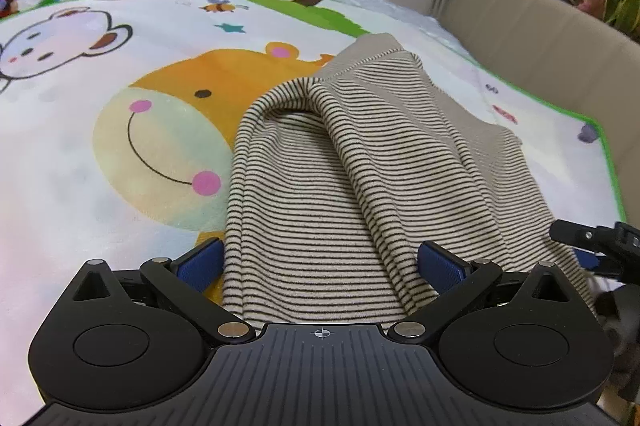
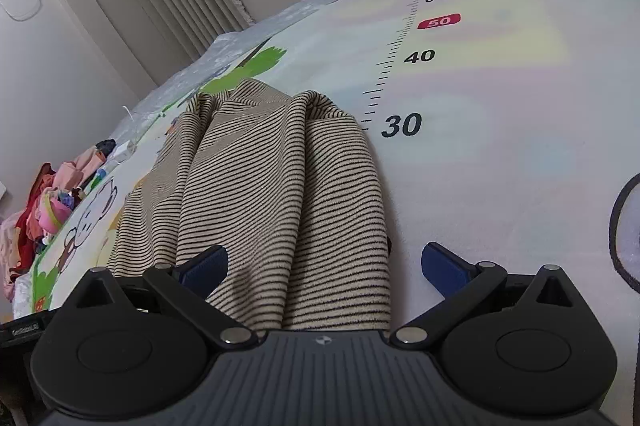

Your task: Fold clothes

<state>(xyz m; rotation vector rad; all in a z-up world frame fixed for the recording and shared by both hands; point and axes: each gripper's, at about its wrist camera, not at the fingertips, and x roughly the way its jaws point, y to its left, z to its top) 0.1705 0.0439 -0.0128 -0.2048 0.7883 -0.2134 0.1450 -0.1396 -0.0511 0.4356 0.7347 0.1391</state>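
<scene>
Left gripper (image 1: 320,266) and right gripper (image 2: 324,266) sat low, jaws wide, striped garment (image 1: 340,166) bunched between each.

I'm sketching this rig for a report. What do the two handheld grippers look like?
The left gripper and the right gripper look alike: a dark ribbed body with a small crosshair mark, two round black discs, black linkage arms with silver pivot pins, and blue textured pads on the jaws. No cables, hands or sleeves show.

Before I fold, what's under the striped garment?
The striped garment lies on a cartoon play mat, covering part of its orange animal print. Anything else beneath is hidden.
</scene>
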